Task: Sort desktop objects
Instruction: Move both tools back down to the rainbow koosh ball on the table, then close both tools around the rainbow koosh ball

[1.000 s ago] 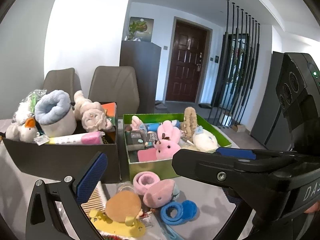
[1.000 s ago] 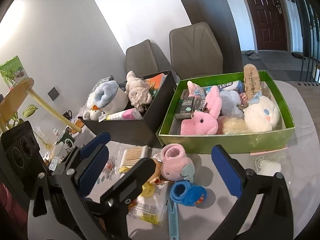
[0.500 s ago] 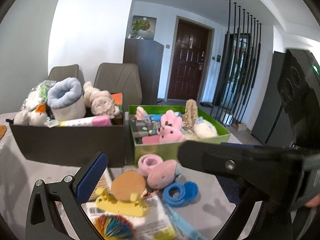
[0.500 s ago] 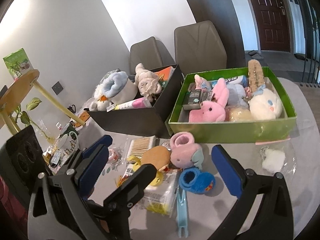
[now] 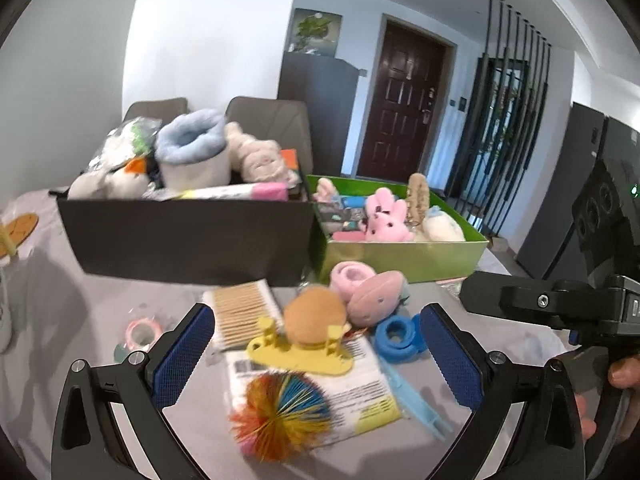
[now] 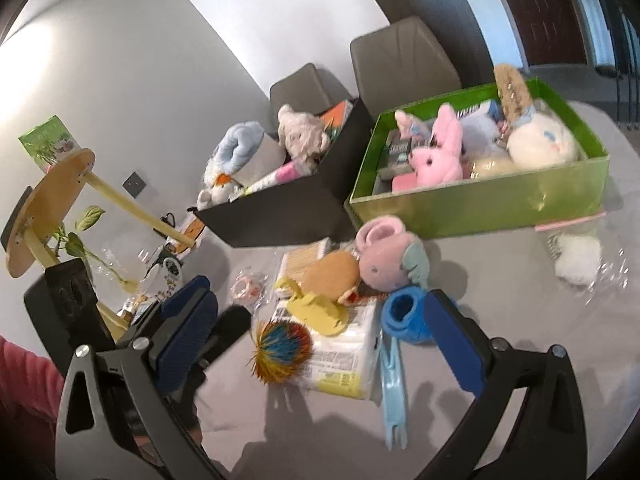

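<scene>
Spiky rainbow ball [image 5: 280,412] right between the spread left fingers [image 5: 182,354], nearest that hand. Right fingers [image 6: 450,336] spread too, nearer the blue toy [image 6: 404,314].

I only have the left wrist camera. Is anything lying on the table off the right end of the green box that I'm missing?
Observer: Yes. A white fluffy item in a clear bag lies on the table, just in front of the green box near its right corner.
Operator: What's out past the black box on the far left?
Observer: A round wooden stand on pale legs, with a leafy plant beside it.
Operator: Are the right tongs holding anything?
Observer: No. The right tongs are open and empty, and the spiky ball lies just ahead of them.
</scene>
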The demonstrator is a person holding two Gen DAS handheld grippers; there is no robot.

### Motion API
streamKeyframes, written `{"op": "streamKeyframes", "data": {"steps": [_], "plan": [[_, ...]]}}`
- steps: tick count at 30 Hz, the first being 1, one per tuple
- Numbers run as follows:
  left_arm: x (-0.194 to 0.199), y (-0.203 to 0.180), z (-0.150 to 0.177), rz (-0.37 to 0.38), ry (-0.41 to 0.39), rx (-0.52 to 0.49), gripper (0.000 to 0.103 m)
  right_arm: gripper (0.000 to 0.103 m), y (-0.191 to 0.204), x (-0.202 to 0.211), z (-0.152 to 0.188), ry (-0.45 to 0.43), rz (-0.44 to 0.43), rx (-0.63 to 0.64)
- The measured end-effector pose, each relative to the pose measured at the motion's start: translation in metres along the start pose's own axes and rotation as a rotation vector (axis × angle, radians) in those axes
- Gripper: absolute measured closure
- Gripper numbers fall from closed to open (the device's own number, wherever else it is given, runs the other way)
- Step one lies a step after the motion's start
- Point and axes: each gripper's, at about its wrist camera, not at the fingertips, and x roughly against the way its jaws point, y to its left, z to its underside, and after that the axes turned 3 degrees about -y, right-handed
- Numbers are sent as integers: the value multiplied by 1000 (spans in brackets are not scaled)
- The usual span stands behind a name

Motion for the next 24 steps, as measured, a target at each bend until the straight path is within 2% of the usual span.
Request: {"op": "streamKeyframes", "data": {"steps": [6, 9, 20, 24], "plan": [[-3, 16, 13, -23, 63, 21, 1, 5, -4, -15, 10, 73, -22, -37], [0, 21, 16, -22, 71, 24, 1, 12, -4, -21, 14, 95, -36, -37], [-13, 23, 37, -25, 168, -13, 29, 32, 10, -48, 28, 163, -124, -30], [-15, 26, 41, -19, 186, -4, 31, 40, 17, -62, 34, 202, -133, -18]]}}
